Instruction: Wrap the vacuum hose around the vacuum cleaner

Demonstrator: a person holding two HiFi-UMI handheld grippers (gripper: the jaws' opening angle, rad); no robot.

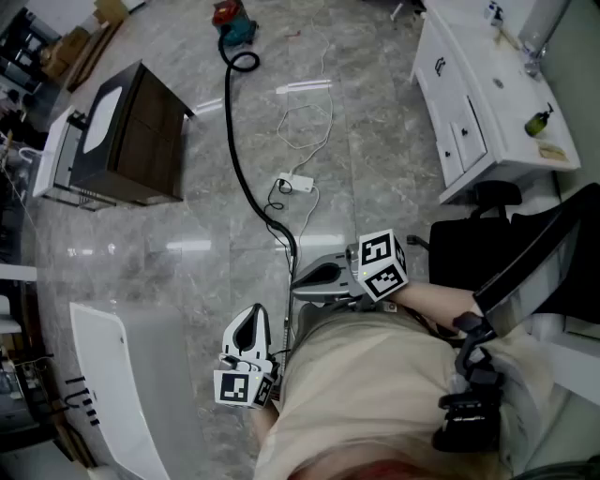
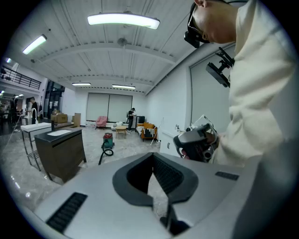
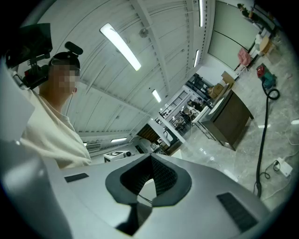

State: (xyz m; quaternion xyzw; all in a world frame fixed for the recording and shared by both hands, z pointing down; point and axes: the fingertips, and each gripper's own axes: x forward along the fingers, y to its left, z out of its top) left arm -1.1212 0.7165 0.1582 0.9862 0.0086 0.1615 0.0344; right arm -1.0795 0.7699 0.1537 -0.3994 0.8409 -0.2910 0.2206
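The red and teal vacuum cleaner (image 1: 232,21) stands far off on the marble floor. Its black hose (image 1: 239,159) snakes from it across the floor to a spot just ahead of my right gripper (image 1: 298,279). Both grippers are held close to the person's body, well short of the vacuum. My left gripper (image 1: 251,314) is shut and empty, low at the left. The right gripper is shut and empty too. In the left gripper view the vacuum (image 2: 108,140) and its hose (image 2: 103,156) are small in the distance. The right gripper view shows the hose (image 3: 264,135) running over the floor.
A dark cabinet with a white basin (image 1: 127,136) stands at the left, a white bathtub (image 1: 131,394) at the lower left. A white vanity (image 1: 469,103) lines the right. A white power strip (image 1: 297,183) with loose cable lies beside the hose. A black chair (image 1: 487,234) is at the right.
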